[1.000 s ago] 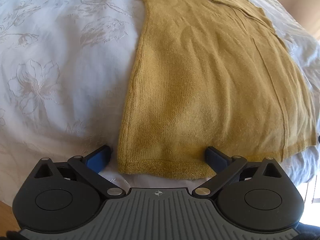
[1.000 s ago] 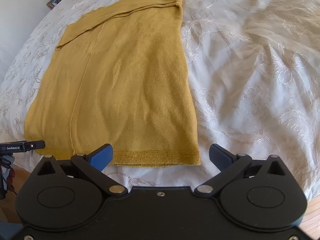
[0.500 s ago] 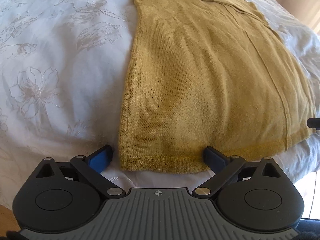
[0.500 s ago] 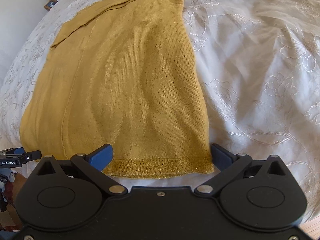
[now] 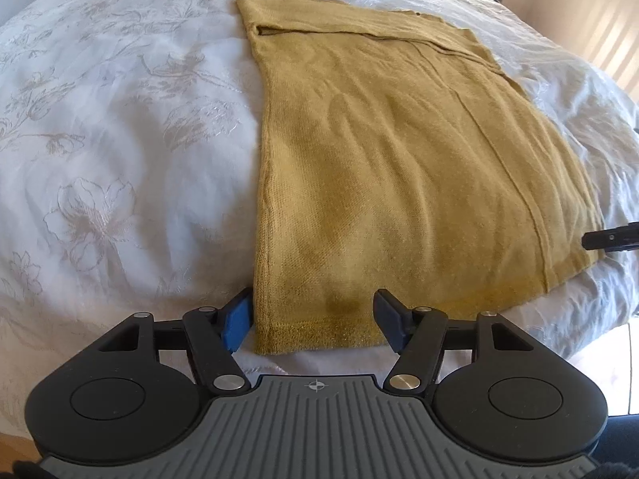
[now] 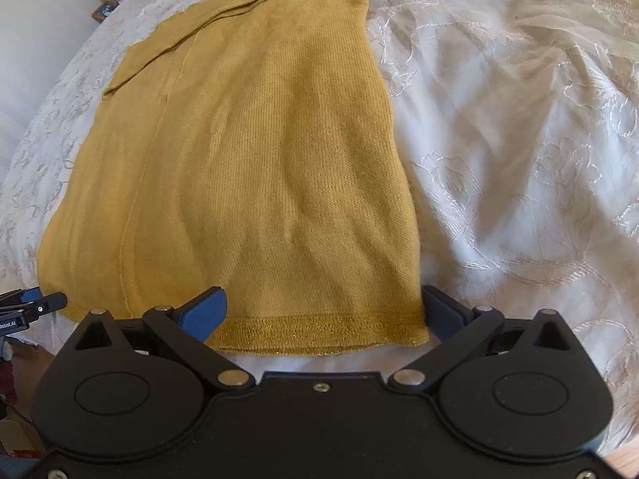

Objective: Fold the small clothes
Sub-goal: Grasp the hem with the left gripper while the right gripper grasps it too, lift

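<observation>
1. Plainly, we have a mustard knit garment [image 5: 399,151] spread flat on the white embroidered bedspread [image 5: 120,139], its ribbed hem [image 6: 319,329] along the side nearest us and its far end already folded over.
2. We judge the knit light, soft and stretchy: it will sag, drape and drag on the bedspread, not slide like a stiff sheet.
3. Our left gripper [image 5: 313,321] straddles the hem's left corner; its jaws have just been closing, the cloth lies between them, yet the pads do not press it.
4. Our right gripper [image 6: 323,311] brackets the hem's right corner, jaws spread wide, gripping nothing.
5. We would take hold on the ribbed hem at both corners, where the band is thickest, pinching both layers so neither slips as we lift.
</observation>
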Demonstrator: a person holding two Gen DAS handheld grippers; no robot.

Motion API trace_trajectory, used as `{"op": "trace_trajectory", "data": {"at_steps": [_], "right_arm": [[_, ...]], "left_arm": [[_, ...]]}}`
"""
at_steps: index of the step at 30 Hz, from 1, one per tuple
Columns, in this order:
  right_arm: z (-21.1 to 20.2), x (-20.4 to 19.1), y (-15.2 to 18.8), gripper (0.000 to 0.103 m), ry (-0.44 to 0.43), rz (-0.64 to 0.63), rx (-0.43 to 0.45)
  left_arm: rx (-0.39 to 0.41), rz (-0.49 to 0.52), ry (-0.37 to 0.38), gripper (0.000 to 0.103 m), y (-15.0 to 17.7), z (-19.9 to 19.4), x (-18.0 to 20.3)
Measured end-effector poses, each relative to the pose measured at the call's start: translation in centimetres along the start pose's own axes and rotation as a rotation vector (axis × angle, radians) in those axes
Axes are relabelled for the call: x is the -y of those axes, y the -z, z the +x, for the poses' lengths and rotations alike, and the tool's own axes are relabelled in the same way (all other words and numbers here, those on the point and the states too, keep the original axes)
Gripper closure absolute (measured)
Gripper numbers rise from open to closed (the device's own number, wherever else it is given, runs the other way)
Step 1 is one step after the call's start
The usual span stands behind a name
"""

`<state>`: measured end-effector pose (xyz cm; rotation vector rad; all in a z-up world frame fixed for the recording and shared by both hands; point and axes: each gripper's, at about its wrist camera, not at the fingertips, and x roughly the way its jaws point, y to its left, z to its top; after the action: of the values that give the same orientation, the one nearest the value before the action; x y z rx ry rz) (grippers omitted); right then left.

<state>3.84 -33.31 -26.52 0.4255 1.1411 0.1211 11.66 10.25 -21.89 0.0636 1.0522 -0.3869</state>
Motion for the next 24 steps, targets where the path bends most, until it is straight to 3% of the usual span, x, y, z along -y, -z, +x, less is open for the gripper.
{"op": "trace_trajectory", "data": {"at_steps": [4, 6, 7, 8, 9, 10, 12, 13, 18, 24], "right_arm": [[-0.2, -0.3, -0.1, 0.004, 0.018, -0.009, 0.005], [-0.2, -0.6, -0.3, 0.014, 0.025, 0.010, 0.021], [-0.4, -0.4, -0.3, 0.017, 0.016, 0.024, 0.028], [-0.6, -0.2, -0.3, 0.026, 0.007, 0.041, 0.035], [-0.7, 0.0, -0.4, 0.040, 0.002, 0.055, 0.040], [-0.9, 0.2, -0.4, 0.049, 0.000, 0.065, 0.042], [-1.2, 0.6, -0.4, 0.085, -0.017, 0.084, 0.047], [-1.4, 0.9, -0.4, 0.086, -0.040, 0.098, 0.048], [-3.2, 1.0, -0.4, 0.088, -0.101, 0.127, 0.094], [-6.4, 0.5, -1.3, 0.088, -0.160, 0.156, 0.194]], "left_arm": [[0.027, 0.019, 0.024, 0.040, -0.5, -0.3, 0.4], [0.021, 0.015, 0.032, 0.041, -0.8, 0.1, 0.5], [0.019, 0.010, 0.034, 0.048, -0.9, 0.1, 0.5], [0.017, 0.004, 0.033, 0.056, -1.1, 0.4, 0.5], [0.019, -0.001, 0.019, 0.075, -1.1, 0.3, 0.5], [0.023, -0.005, 0.004, 0.088, -1.2, 0.3, 0.5], [0.020, -0.028, 0.015, 0.091, -1.4, 0.4, 0.3], [0.013, -0.033, 0.027, 0.096, -1.5, 0.5, 0.2], [0.030, -0.041, 0.054, 0.096, -2.0, -0.4, -0.1], [0.121, -0.167, 0.139, 0.096, -3.7, -2.7, -1.1]]}}
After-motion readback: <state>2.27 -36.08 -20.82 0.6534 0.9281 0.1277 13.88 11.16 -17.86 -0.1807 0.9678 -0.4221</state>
